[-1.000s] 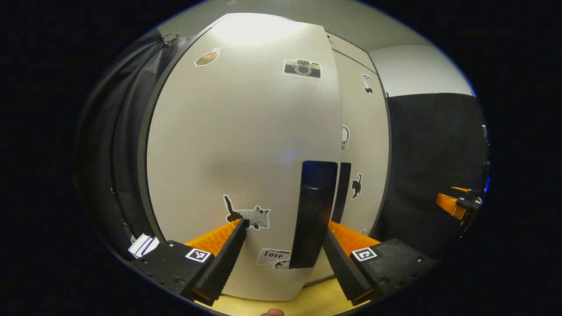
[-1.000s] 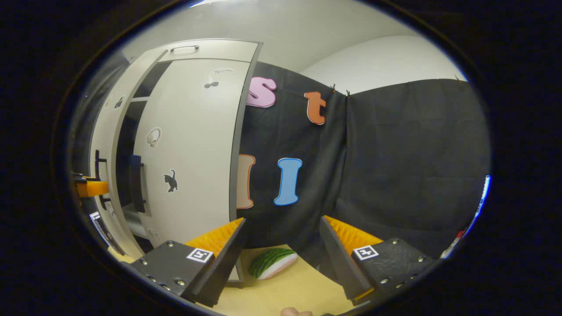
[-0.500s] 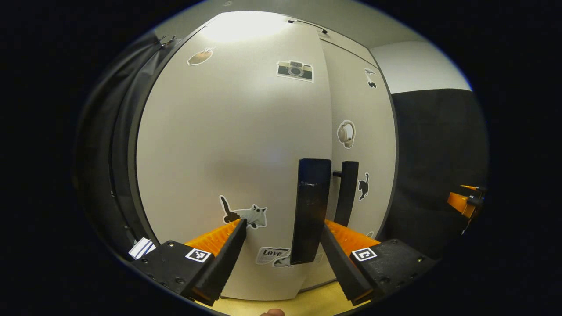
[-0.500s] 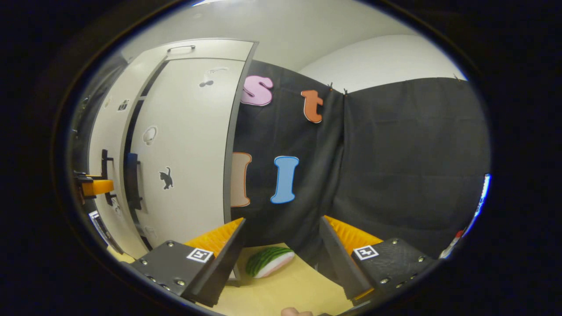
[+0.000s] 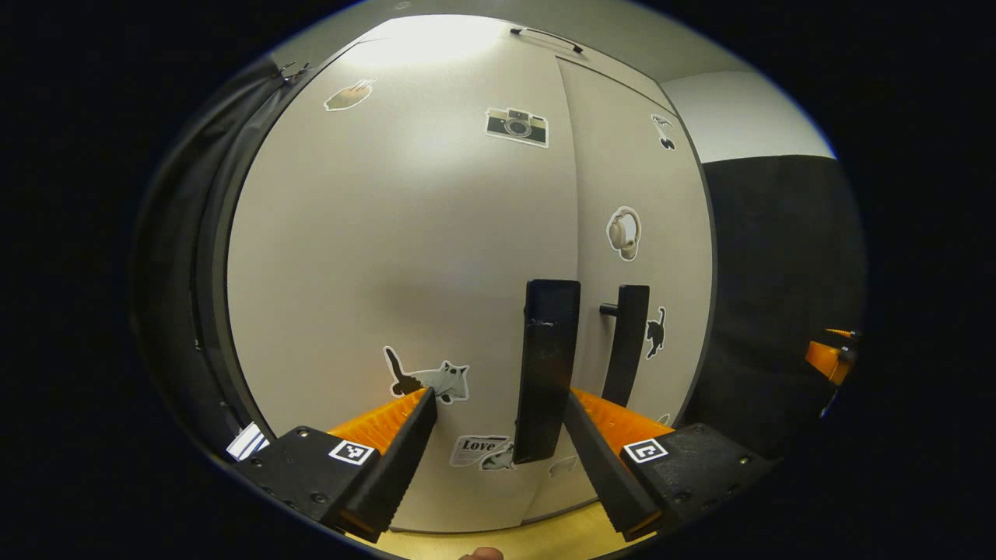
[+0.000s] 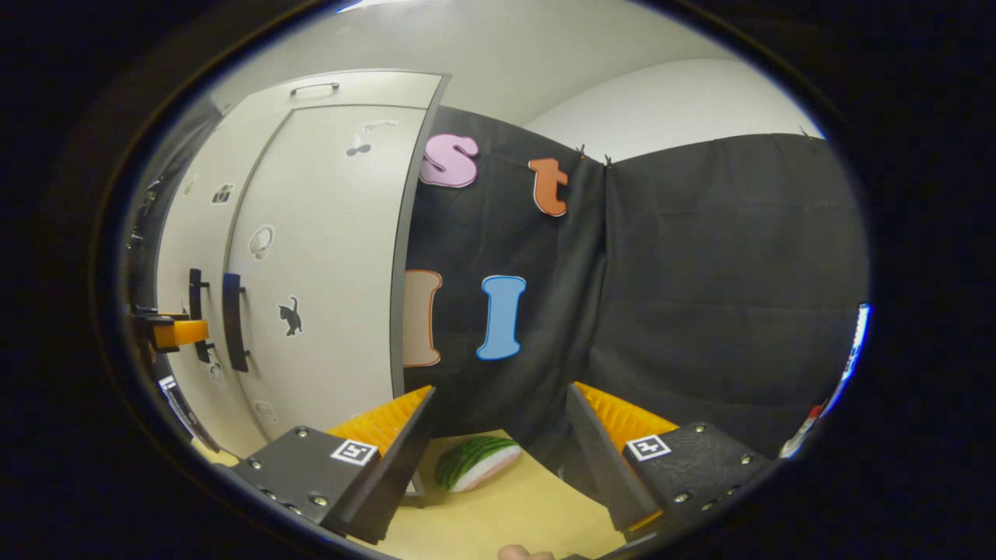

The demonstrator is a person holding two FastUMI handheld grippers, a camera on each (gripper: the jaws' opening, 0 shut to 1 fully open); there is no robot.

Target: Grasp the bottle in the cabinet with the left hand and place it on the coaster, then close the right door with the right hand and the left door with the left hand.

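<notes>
Left gripper view: cabinet doors both shut, contents hidden

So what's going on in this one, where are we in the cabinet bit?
A person is at the last step. The left gripper, open, is up against the left door, its fingers either side of that door's black handle without clamping it. Both doors look shut or very nearly so, with the right door flush beside the left. The right gripper hangs open and empty off to the side, above a toy watermelon slice on the wooden surface.

left door: smooth matt | handle: glossy black | tabletop: light wood
</notes>
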